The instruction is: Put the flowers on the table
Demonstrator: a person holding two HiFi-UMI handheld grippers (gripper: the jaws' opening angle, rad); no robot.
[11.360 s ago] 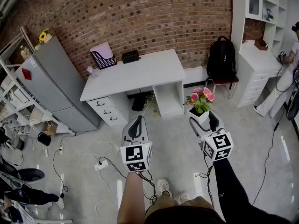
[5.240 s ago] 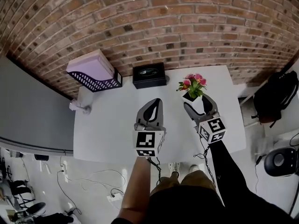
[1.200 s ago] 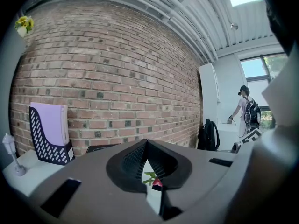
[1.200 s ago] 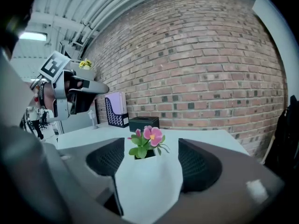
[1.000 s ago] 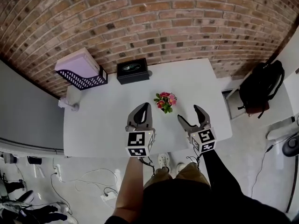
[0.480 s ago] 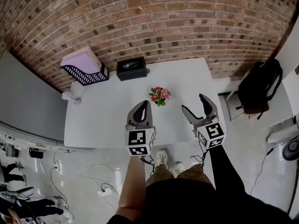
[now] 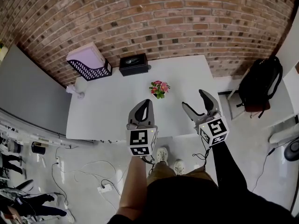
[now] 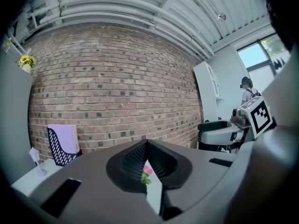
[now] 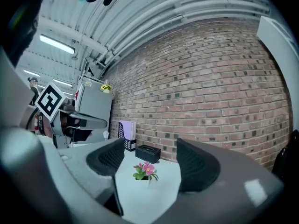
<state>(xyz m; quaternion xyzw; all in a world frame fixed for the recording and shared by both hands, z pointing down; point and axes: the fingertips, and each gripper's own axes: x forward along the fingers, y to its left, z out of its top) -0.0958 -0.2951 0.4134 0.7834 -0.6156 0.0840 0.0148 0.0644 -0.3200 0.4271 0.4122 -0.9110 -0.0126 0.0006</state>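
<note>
A small pot of pink flowers point(image 7: 159, 89) stands upright on the white table point(image 7: 103, 111), near its middle; it also shows between the right jaws as the flowers point(image 9: 144, 171) and as a sliver of flowers point(image 8: 147, 174) past the left jaws. My right gripper point(image 7: 197, 101) hangs over the table's front right part, open and empty, well back from the pot. My left gripper point(image 7: 141, 111) is over the front edge, its jaws shut together with nothing held.
At the back of the table by the brick wall stand a black box point(image 7: 133, 64), a black mesh file holder with a lilac folder point(image 7: 88, 62) and a small white lamp point(image 7: 76, 92). A black backpack point(image 7: 260, 84) sits on a chair to the right. A grey cabinet point(image 7: 28, 97) stands left.
Over the earlier frames my right gripper carried the pot to the table, set it down and let go. In the last second both grippers drew back from the table and the view pulled away.
</note>
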